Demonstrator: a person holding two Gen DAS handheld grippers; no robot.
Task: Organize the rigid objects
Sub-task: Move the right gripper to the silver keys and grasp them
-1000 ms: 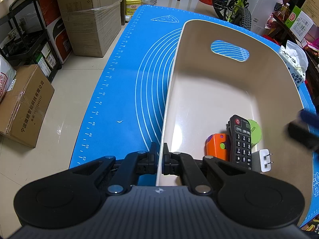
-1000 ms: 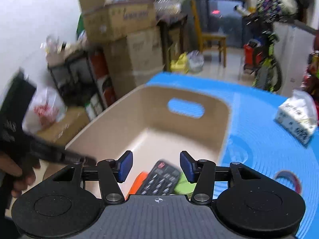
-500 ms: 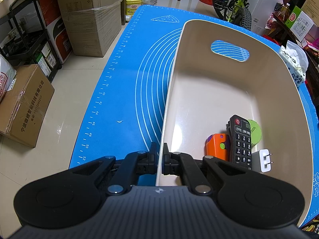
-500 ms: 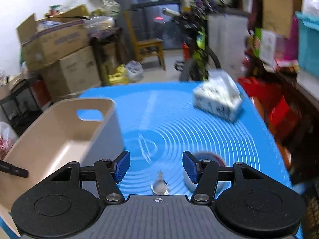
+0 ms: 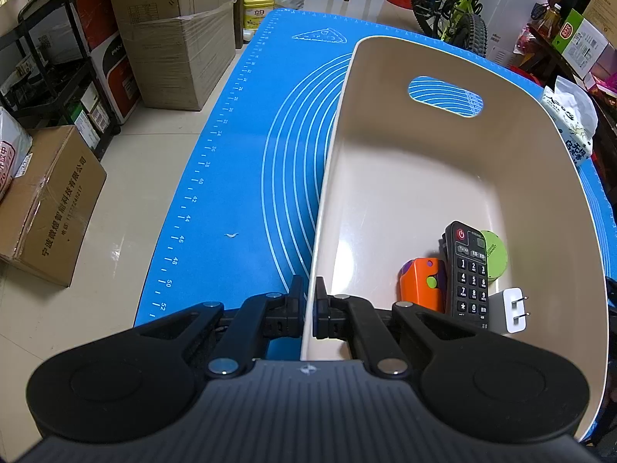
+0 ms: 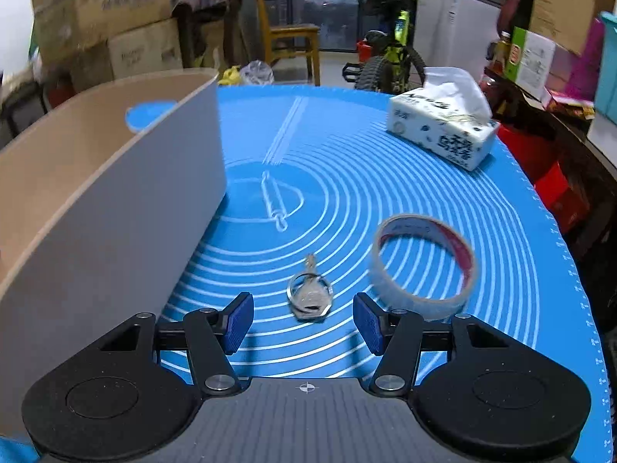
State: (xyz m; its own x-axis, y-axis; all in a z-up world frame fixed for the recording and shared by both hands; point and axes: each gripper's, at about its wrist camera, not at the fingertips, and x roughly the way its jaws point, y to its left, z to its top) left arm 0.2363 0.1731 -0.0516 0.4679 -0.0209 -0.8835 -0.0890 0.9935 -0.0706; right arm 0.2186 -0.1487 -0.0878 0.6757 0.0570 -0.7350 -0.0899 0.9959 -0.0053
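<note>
A blue baking mat covers the table in a box-cluttered room, where the left gripper clamps the wall of a beige bin holding a remote, orange toy, green lid and charger, while the right gripper hangs open above a key ring beside a tape roll

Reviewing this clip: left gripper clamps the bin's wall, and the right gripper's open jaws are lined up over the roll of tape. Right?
Not quite. In the right wrist view the right gripper has its open jaws lined up over the keys; the roll of tape lies off to the side. The left gripper does clamp the bin.
</note>
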